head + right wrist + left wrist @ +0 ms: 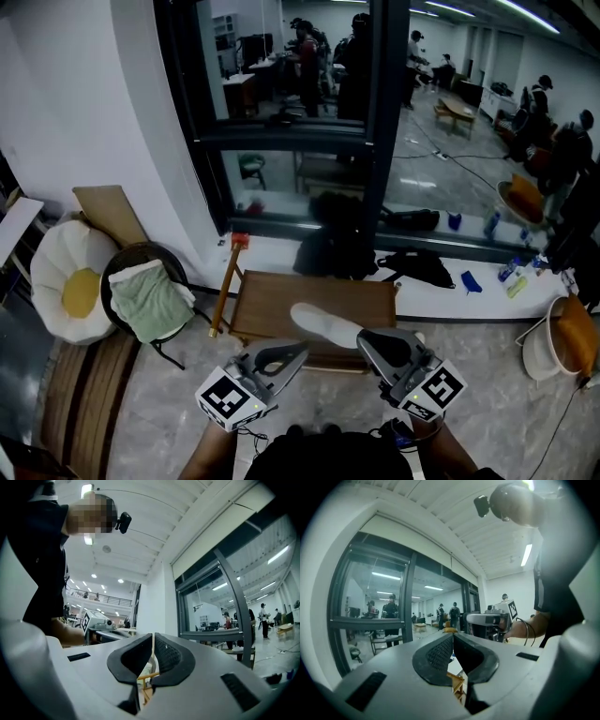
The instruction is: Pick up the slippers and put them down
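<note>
A white slipper (323,323) lies on the low wooden table (272,295) in the head view, just beyond both grippers. My left gripper (300,351) is held level at the table's near edge, left of the slipper, its jaws shut with nothing between them (453,637). My right gripper (362,340) hangs at the slipper's near right end, also shut and empty (153,635). Its body hides part of the slipper. I see no second slipper. Each gripper view shows the other gripper off to the side, held in a hand.
A round chair with a green towel (150,300) and a white and yellow cushion (70,281) stand at the left. Black bags (333,246) lie on the white sill under the dark-framed glass wall (375,141). A white bucket (539,352) sits at the right. People stand behind the glass.
</note>
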The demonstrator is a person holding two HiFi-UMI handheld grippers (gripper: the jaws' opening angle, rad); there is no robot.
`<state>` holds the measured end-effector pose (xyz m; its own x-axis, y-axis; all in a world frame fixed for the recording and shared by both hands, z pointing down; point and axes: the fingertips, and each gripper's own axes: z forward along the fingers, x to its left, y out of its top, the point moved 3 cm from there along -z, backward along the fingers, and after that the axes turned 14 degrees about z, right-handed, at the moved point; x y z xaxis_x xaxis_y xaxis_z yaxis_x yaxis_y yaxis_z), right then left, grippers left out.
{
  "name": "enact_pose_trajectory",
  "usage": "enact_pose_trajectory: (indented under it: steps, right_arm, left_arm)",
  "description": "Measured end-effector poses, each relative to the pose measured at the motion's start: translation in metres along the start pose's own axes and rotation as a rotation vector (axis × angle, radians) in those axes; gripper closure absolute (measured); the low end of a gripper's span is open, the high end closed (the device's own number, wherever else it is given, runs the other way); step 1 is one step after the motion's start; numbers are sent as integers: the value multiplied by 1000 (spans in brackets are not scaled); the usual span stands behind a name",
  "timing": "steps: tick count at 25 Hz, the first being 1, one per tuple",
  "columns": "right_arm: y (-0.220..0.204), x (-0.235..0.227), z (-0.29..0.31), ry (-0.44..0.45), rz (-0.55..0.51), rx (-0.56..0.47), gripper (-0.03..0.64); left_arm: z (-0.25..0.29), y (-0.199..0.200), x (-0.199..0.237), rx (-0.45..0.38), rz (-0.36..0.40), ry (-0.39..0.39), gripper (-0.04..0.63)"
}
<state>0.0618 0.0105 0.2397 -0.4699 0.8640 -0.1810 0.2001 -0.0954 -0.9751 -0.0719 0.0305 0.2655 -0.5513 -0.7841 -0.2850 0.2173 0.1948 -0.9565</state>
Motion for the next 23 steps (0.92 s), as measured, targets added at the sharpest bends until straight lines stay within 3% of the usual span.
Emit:
enact_pose_trajectory:
  steps: [9,15,19,23]
  right_arm:
    - [-12,10,3,20,3,27,584]
    - [-5,8,4,42,-53,47,584]
    - [0,0,-9,9,-95,98,584]
    - [17,-18,-19,-27,-133,83,584]
  left_arm:
    - [-5,-5,-10,6,3,-5,584]
    - [-10,0,-11,-15,9,1,584]
    - [-10,-8,-16,1,-20,-11,584]
    - [-7,-11,-17,7,-19,-14,584]
